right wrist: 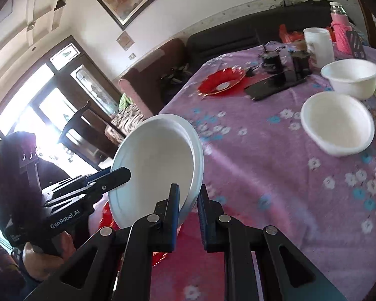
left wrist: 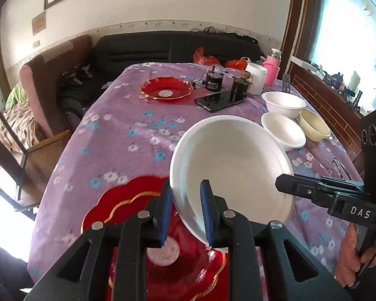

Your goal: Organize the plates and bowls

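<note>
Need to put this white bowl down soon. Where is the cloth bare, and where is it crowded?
Bare cloth lies between the far red plate, near red plate and the white bowls. The right side is crowded: bowls, yellow bowl, phone. The held bowl hangs over the near plate.

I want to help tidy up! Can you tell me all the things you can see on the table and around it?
held bowl: 1, white, tilted, gripped at its rim by both grippers above the near red plate
near red plate: 1, red with gold edge, table's near edge
far red plate: 1, red, far side
table bowls: 2, white, right side
cream bowl: 1, pale yellow, right edge
phone: 1, black, centre back
white cup: 1, far right
pink bottle: 1, far right
tablecloth: 1, purple, flowered
left gripper: black, on bowl rim
right gripper: black, on bowl rim
</note>
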